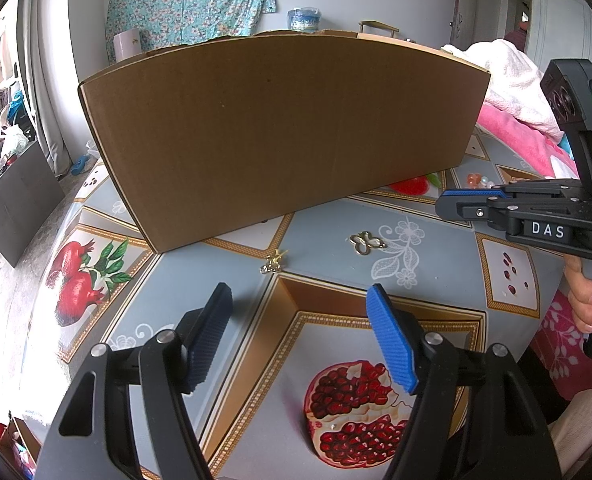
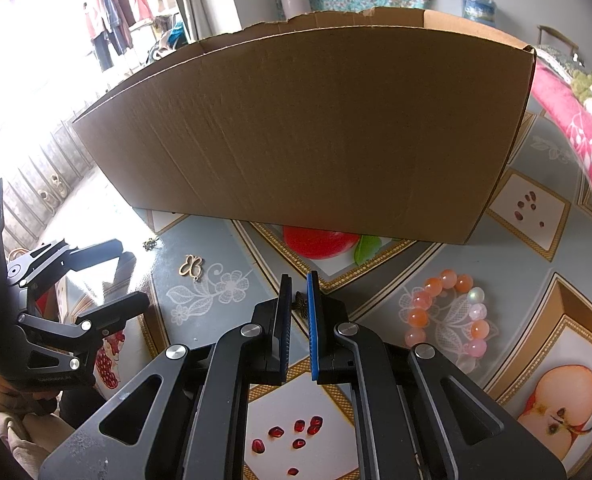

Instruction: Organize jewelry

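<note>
A brown cardboard box (image 1: 280, 136) stands on the patterned table; it also shows in the right wrist view (image 2: 304, 132). A gold butterfly pendant (image 1: 366, 242) and a small gold charm (image 1: 273, 263) lie in front of it; both also show in the right wrist view, the pendant (image 2: 191, 267) and the charm (image 2: 149, 244). An orange and pink bead bracelet (image 2: 448, 312) lies to the right. My left gripper (image 1: 300, 304) is open and empty above the table. My right gripper (image 2: 298, 280) is nearly shut around a small bronze butterfly charm (image 2: 300, 305); it also shows in the left wrist view (image 1: 444, 200).
The table (image 1: 176, 312) has a fruit-print cloth. Pink and white bedding (image 1: 512, 92) lies to the right of the box. A dark panel (image 1: 16, 196) leans at the far left. A blue container (image 1: 304, 19) and a white cylinder (image 1: 127, 43) stand behind the box.
</note>
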